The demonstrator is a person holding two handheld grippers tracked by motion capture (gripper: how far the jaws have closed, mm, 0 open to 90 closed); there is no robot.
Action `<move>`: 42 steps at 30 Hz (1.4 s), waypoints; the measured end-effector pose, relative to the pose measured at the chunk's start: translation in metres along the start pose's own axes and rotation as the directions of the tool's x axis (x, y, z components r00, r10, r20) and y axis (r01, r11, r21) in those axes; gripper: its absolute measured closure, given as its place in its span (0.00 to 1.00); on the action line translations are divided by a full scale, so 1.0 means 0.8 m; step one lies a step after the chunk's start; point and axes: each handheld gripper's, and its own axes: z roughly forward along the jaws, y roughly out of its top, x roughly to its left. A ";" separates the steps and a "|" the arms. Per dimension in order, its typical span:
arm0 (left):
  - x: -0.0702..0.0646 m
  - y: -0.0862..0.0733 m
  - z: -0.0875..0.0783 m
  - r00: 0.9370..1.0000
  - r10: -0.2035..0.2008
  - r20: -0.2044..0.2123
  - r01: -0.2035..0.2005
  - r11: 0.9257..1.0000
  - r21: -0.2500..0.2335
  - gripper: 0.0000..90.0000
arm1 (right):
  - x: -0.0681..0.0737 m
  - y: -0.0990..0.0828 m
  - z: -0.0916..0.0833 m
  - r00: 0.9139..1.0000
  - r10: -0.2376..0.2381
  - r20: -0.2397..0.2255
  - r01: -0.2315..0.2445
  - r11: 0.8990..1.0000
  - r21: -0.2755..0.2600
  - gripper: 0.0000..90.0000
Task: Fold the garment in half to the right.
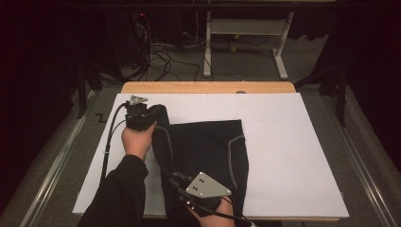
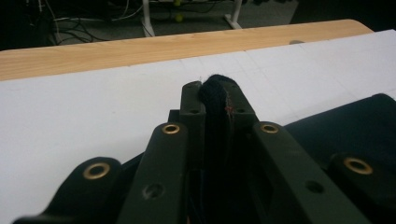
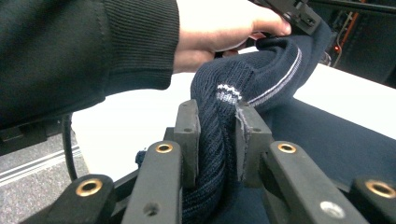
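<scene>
Right gripper [image 1: 182, 182] clamps dark sweater [image 1: 208, 146] near edge; left gripper [image 1: 150, 112] clamps far end; gathered edge runs near-to-far.

The right hand [image 1: 211, 211] was cut off by the high view's bottom edge. The knit garment's [image 1: 203, 146] type stayed unclear, its lower hem hidden beneath the right gripper [image 1: 182, 182].

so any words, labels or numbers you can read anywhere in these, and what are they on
None can be read.
The dark knit sweater bears pale stitched stripes but no label or lettering.
The white sheet on the table is blank.
The grey plate on the right gripper bears holes, no print.
A black mark on the floor at the left looks like a zigzag, not clearly a letter.
</scene>
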 end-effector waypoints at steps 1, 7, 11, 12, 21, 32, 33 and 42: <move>-0.004 0.001 0.003 1.000 0.002 0.000 -0.002 1.000 0.002 0.87 | -0.002 -0.002 -0.003 1.000 0.002 0.006 -0.002 1.000 0.001 0.83; -0.027 0.005 0.017 1.000 0.012 0.023 -0.012 1.000 0.011 0.87 | -0.017 -0.019 -0.024 0.999 0.007 0.043 -0.007 1.000 0.013 0.83; -0.043 0.007 0.026 0.999 0.029 0.032 -0.029 0.999 0.019 0.87 | -0.024 -0.028 -0.035 0.998 0.013 0.060 -0.014 1.000 0.021 0.83; -0.048 0.008 0.029 0.999 0.033 0.034 -0.033 0.999 0.022 0.87 | -0.025 -0.030 -0.037 0.998 0.012 0.064 -0.014 1.000 0.025 0.83; -0.079 0.014 0.040 0.997 0.053 0.058 -0.055 0.998 0.033 0.86 | -0.036 -0.047 -0.060 0.995 0.019 0.096 -0.023 0.999 0.040 0.82; -0.117 0.017 0.059 0.992 0.089 0.087 -0.093 0.995 0.043 0.86 | -0.048 -0.074 -0.082 0.989 0.057 0.140 -0.065 0.996 0.056 0.82; -0.120 0.018 0.060 0.992 0.088 0.092 -0.092 0.995 0.041 0.86 | -0.050 -0.075 -0.084 0.988 0.058 0.144 -0.067 0.996 0.058 0.82; -0.146 0.020 0.079 0.986 0.100 0.136 -0.107 0.993 0.047 0.86 | -0.061 -0.084 -0.100 0.981 0.082 0.175 -0.096 0.993 0.074 0.81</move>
